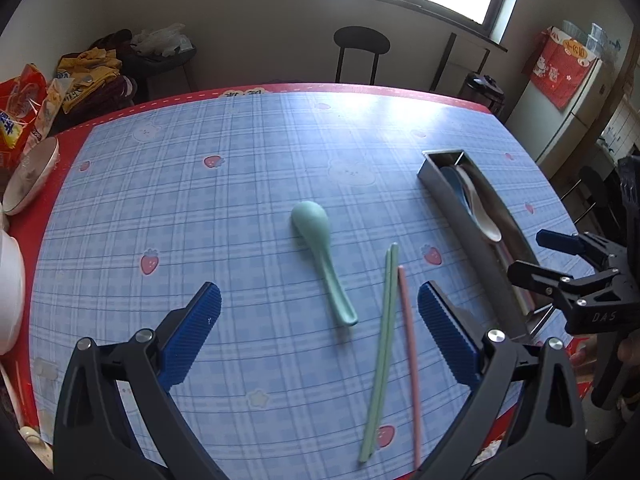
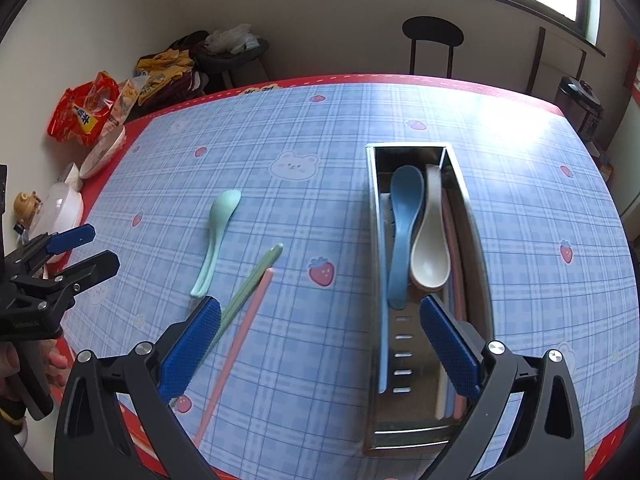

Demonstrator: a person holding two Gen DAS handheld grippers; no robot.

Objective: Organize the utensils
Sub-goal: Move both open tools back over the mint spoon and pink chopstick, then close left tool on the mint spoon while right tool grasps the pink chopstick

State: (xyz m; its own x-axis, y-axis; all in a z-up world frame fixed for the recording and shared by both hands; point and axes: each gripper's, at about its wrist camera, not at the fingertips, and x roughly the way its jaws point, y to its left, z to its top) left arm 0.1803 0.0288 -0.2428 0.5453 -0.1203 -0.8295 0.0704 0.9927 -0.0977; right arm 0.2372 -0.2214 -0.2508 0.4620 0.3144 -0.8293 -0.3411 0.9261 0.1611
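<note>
A mint green spoon [image 1: 322, 258] [image 2: 218, 236] lies on the blue checked tablecloth, bowl away from me. Beside it lie a pair of green chopsticks [image 1: 380, 344] [image 2: 256, 280] and one pink chopstick [image 1: 409, 360] [image 2: 240, 340]. A metal utensil box [image 2: 374, 280] [image 1: 476, 240] holds a blue spoon [image 2: 404, 220], a white spoon [image 2: 430, 240] and some chopsticks. My left gripper [image 1: 320, 320] hovers open above the green spoon's handle and the chopsticks, holding nothing. My right gripper [image 2: 320, 332] stands open and empty over the box's near left edge.
White bowls [image 2: 102, 152] [image 1: 30, 178] and red snack bags [image 2: 84, 114] sit along the table's left edge. A black stool [image 2: 432, 40] stands behind the far edge. The right gripper [image 1: 560, 264] shows at the left view's right side, the left gripper [image 2: 80, 252] at the right view's left.
</note>
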